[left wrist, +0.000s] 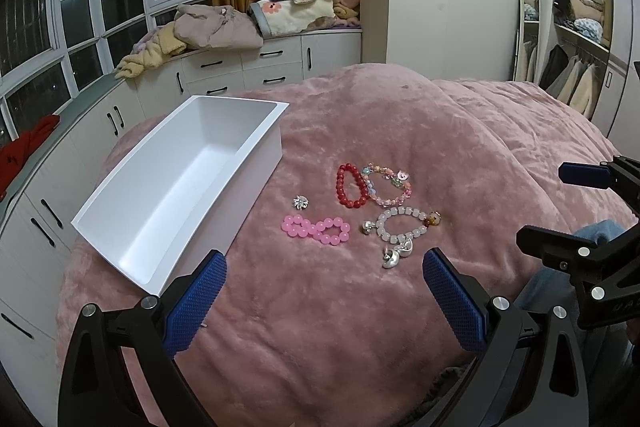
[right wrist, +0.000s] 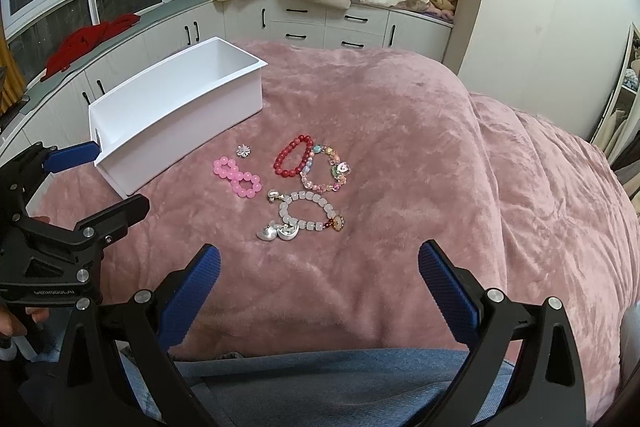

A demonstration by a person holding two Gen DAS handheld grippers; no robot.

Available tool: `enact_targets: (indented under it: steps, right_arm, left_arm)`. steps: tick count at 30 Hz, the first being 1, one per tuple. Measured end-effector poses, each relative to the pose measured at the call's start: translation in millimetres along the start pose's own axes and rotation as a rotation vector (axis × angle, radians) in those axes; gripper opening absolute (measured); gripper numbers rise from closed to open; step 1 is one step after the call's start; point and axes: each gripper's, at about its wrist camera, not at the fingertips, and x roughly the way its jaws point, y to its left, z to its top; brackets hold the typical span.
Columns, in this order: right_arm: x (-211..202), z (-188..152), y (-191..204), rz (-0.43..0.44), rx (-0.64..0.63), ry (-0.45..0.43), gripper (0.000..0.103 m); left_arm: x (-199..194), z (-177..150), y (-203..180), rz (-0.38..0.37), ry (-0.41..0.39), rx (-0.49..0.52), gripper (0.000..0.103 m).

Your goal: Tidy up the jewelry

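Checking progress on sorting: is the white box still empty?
Empty. The left wrist view shows the white box's bare floor; every bracelet, like the red one, lies on the pink blanket.

Left hand-held gripper [left wrist: 324,269] and right hand-held gripper [right wrist: 319,263] (both wide apart)

Even indoor light, sharp centre, warped edges.
You see dark windows [left wrist: 40,11], soft shadows on the bed [right wrist: 400,115], and black fisheye corners.

Blanket [right wrist: 420,131] open R of bracelets [right wrist: 308,179]; box [right wrist: 176,115] blocks L.
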Motion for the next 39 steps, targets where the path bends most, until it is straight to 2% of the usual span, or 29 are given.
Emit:
enact_targets:
  steps: [34,39]
  right_arm:
    - [3.8,-1.2,1.4,-0.001,0.003,0.011,0.098]
    - [2.7,-1.3,1.2,-0.004,0.01,-0.001,0.098]
  left_arm:
    - [1.5,-2.2,15.7,-0.03,0.017,-0.033,0.099]
    - [3.1,-1.4,7.7,-0.02,0.014,-0.033,0.099]
